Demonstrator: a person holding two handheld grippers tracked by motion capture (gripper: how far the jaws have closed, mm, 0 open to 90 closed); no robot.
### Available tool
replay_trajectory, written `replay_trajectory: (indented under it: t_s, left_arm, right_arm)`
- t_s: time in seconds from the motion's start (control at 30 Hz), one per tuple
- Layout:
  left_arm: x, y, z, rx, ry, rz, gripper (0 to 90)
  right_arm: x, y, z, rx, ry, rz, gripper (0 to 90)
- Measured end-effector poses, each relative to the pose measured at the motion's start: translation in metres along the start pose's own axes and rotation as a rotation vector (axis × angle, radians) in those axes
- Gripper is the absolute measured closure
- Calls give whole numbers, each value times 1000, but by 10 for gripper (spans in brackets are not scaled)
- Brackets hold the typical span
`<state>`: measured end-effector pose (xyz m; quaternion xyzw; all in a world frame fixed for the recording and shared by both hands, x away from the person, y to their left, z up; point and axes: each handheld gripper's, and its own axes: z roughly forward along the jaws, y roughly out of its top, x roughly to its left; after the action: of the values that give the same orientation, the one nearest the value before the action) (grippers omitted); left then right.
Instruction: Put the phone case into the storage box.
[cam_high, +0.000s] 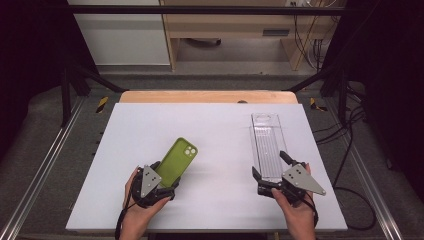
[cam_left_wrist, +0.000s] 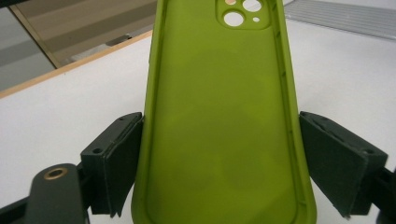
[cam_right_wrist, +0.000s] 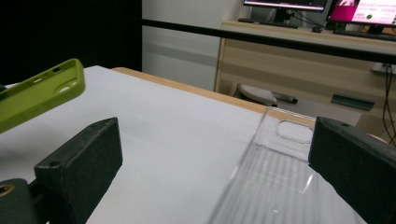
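On the near side of the white table, two hands are holding claws. Left gripper is squeezing the bottom end of a green phone case, which is lifting up off the table with its camera holes at the far end. Right gripper is standing wide open around the near end of a clear plastic phone case, not pinching it. That clear case is lying flat, reaching toward the far edge.
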<state>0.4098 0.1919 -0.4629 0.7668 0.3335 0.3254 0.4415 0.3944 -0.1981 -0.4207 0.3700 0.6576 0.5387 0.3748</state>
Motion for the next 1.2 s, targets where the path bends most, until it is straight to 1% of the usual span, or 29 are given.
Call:
replay_trajectory:
  t_s: [0.03,0.07,0.1,0.13,0.2,0.27,0.3,0.33,0.37,0.4,0.47,0.57,0.67,0.73,0.77,0.87,0.9,0.93,1.0,1.03,1.07,1.13,1.2]
  left_arm:
    - [-1,0,0,-1,-3,5,162]
    - [-1,1,0,-10,0,20,162]
    - [-2,1,0,-3,-2,15,162]
    - [-3,1,0,-4,1,23,162]
    - [-3,2,-3,-2,9,35,162]
    - [-4,3,-4,-14,11,32,162]
    - [-4,4,-5,-15,14,35,162]
    - [-5,5,-5,-18,20,42,162]
    - [-5,5,-5,-18,20,42,162]
    - [-6,5,-5,-17,22,47,162]
    - [-7,5,-6,-19,27,60,162]
    - [-9,6,-7,-23,30,66,162]
    - [-10,6,-6,-24,35,78,162]
    - [-12,6,-6,-24,38,88,163]
    - [-12,6,-6,-24,38,88,162]
    - [-14,6,-6,-21,46,96,162]
    - [-15,6,-6,-20,50,100,162]
    - [-16,6,-6,-22,53,106,162]
    - [-17,7,-6,-25,57,113,162]
    - [-18,7,-6,-26,57,114,162]
    - [-19,8,-7,-26,58,120,162]
    - [-20,8,-7,-29,57,121,162]
    - [-24,9,-6,-32,56,141,162]
  right_arm:
    - [3,1,1,5,5,2,32]
    - [10,2,4,15,15,5,32]
    - [15,4,6,21,22,0,32]
    - [19,6,8,25,27,-10,32]
    - [29,9,16,43,51,-20,32]
    - [37,12,24,53,80,-18,32]
    - [41,14,28,62,89,-22,33]
    - [50,16,35,76,107,-29,35]
    - [52,17,38,83,117,-30,35]
    - [52,17,38,83,117,-30,35]
    - [59,18,46,105,136,-34,38]
    - [66,22,56,114,153,-40,45]
    - [72,29,67,103,169,-38,51]
    - [76,36,77,89,165,-41,59]
    - [76,36,77,89,165,-41,59]
    - [80,40,84,69,186,-18,62]
    - [82,40,85,65,193,-9,63]
    - [85,37,86,51,202,9,66]
    - [86,35,87,55,207,17,69]
    - [87,33,87,71,217,14,63]
    - [86,29,87,81,214,16,68]
    - [86,28,87,82,210,26,71]
    - [87,23,88,100,215,40,77]
